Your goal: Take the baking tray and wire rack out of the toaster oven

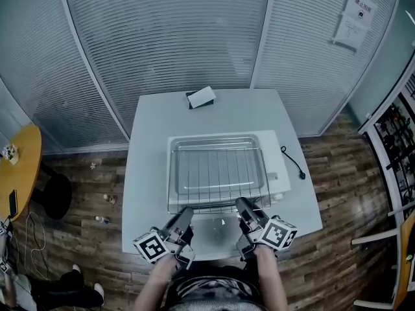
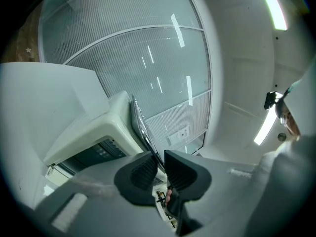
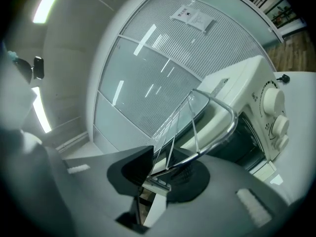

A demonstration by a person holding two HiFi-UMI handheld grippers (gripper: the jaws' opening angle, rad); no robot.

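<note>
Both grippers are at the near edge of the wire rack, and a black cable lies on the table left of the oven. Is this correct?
No. The black cable lies right of the oven, not left; the head view shows it. The rest is correct.

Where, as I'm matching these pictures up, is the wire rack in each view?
Head view: wire rack at centre, over the white toaster oven.
Left gripper view: wire rack edge-on, slanting up from between the jaws.
Right gripper view: wire rack fans up-right from between the jaws.
Shared landmark: the toaster oven, left of the rack in the left gripper view, right of it in the right gripper view.
</note>
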